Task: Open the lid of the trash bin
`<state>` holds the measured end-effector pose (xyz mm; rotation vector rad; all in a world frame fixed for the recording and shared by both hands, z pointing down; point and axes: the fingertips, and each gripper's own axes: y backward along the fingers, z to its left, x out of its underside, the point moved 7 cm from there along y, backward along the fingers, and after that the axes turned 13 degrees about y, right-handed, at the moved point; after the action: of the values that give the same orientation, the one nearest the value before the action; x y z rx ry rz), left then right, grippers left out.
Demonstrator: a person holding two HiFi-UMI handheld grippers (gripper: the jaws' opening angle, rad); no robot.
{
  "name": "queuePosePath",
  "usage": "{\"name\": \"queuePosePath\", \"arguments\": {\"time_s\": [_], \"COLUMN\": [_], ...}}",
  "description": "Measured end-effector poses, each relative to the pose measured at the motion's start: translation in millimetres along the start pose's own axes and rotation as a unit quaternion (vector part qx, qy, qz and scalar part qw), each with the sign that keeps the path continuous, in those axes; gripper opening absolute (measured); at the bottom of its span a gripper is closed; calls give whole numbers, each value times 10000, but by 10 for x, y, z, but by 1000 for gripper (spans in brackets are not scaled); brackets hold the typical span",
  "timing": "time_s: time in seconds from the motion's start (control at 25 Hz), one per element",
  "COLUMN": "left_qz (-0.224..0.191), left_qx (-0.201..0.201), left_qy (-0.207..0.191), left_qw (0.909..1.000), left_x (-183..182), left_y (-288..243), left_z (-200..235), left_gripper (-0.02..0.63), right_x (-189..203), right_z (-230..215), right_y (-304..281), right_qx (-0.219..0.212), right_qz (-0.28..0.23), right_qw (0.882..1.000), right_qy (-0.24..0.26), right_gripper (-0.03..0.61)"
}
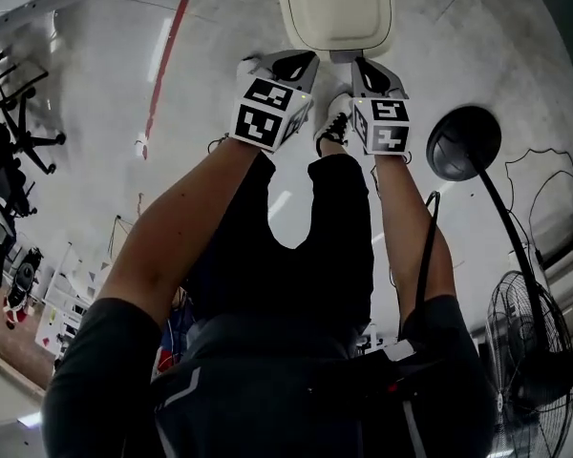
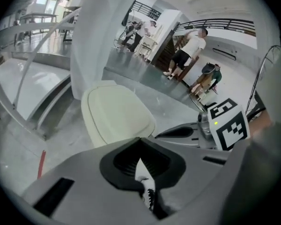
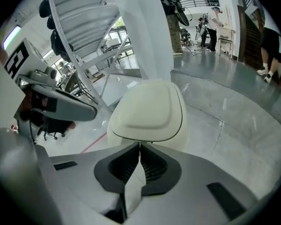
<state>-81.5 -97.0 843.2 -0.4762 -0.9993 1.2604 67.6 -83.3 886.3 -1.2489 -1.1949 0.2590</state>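
One lid to lift: the trash bin (image 1: 334, 8) stands on the floor (image 1: 210, 74) just ahead of your shoe (image 1: 336, 117), cream lid (image 3: 150, 109) shut flat. Looks like smooth, stiff plastic, prob. light & slippery, so hook under the front lip, not the top. Left tool (image 2: 139, 143) & right tool (image 3: 139, 148) are both pressed together, holding nothing, near the bin's front edge.

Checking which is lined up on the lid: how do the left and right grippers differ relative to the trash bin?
The right gripper points straight at the trash bin, its closed lid centred ahead of the jaws; the left gripper has the bin off to the left of its jaws. In the head view the left gripper's marker cube looks tilted, the right gripper's squarer. Both are shut and empty.
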Motion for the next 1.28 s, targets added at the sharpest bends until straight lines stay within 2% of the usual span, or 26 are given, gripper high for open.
{"name": "queuePosePath", "arguments": {"time_s": [0.2, 0.44, 0.76, 0.88, 1.0, 1.12, 1.28], "left_qz": [496, 730, 721, 603, 708, 760, 618], "left_qx": [131, 83, -99, -198, -351, -305, -169], "left_qy": [-299, -556, -907, -887, -831, -723, -759], "left_qw": [9982, 9957, 9932, 9940, 9934, 9940, 9951], "left_x": [178, 325, 364, 359, 331, 209, -49], "left_y": [-472, -765, -757, -771, -740, -595, -209], "left_z": [-158, -180, -185, -181, -216, -306, -550], "left_gripper": [9, 9, 8, 8, 8, 8, 8], "right_x": [60, 125, 172, 168, 148, 12, -275], "right_z": [-82, -137, -126, -151, -149, -139, -143], "right_y": [-32, -34, -59, -77, -48, 110, 575], "right_qx": [-152, -325, -487, -521, -603, -663, -586], "right_qz": [-30, -214, -451, -507, -343, -116, -245], "right_qw": [9998, 9990, 9973, 9969, 9976, 9977, 9979], "right_qy": [101, 210, 312, 287, 86, 28, 97], "right_gripper": [28, 28, 26, 26, 26, 28, 28]}}
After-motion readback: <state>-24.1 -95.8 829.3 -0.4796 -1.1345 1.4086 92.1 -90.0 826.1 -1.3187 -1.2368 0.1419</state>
